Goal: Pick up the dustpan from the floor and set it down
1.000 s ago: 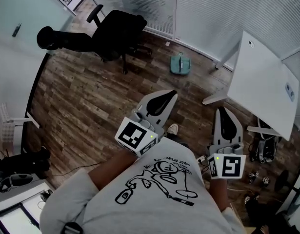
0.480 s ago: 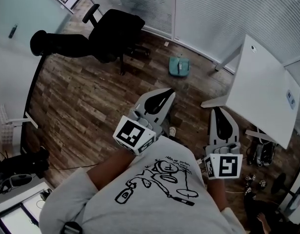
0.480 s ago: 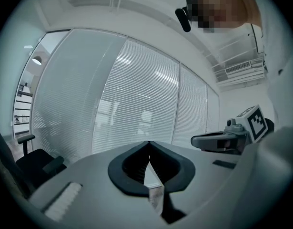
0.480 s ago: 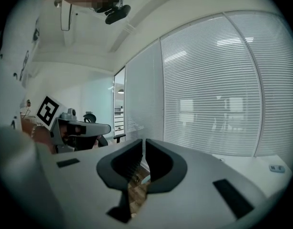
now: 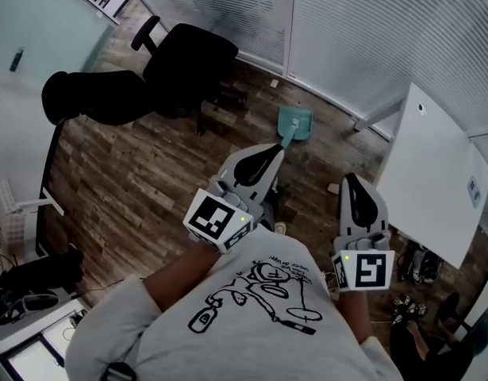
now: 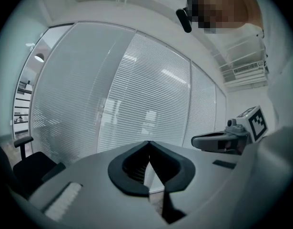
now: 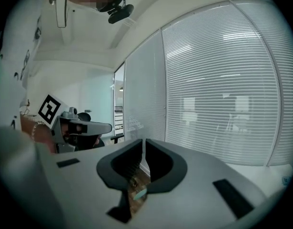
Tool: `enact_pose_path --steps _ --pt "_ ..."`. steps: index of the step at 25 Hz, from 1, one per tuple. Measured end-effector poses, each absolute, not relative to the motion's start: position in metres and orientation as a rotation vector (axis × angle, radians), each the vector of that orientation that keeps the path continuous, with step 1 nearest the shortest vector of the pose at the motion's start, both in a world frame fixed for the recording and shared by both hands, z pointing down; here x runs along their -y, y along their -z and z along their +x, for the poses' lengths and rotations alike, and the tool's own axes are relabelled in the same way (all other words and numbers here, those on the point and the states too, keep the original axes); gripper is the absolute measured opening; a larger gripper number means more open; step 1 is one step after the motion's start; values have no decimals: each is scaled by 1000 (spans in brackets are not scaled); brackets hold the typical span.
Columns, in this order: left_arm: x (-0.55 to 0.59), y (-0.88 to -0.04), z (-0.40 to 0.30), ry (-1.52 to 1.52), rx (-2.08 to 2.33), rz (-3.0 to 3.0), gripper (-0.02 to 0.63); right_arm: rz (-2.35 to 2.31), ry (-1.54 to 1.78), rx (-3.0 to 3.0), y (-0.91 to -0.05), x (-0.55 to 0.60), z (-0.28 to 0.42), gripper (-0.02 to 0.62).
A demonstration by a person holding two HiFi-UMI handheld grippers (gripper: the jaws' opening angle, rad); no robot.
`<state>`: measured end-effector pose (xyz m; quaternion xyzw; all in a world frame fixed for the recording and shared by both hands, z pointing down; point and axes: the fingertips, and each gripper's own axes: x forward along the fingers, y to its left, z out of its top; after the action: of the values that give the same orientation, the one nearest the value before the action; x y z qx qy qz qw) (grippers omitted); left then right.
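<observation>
A teal dustpan lies on the wooden floor near the blind-covered glass wall, its handle pointing back at me. My left gripper hangs in the air just short of that handle in the head view, jaws shut and empty. In the left gripper view its tips meet against the blinds. My right gripper is further right, level beside the left one, also shut with nothing in it. In the right gripper view a sliver of the teal dustpan shows below its closed jaws.
A black office chair stands on the floor to the left of the dustpan. A white table stands to the right, with its leg close to the dustpan. Cables and small things lie under the table.
Both grippers have moved forward towards the glass wall, still shut. The dustpan now lies just past the left gripper's tip in the head view; earlier there was a wide stretch of floor between them.
</observation>
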<state>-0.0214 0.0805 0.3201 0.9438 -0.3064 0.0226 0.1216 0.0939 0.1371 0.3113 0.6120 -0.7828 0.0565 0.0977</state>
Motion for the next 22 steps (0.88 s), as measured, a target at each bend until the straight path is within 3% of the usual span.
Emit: enact_pose_path --steps 10,22 --pt "35 -316 -33 -43 913 2743 2 1787 -156 2326 -304 -18 84 18" --pt "96 -322 -37 -45 920 2731 2 1777 -179 2324 -312 43 80 18"
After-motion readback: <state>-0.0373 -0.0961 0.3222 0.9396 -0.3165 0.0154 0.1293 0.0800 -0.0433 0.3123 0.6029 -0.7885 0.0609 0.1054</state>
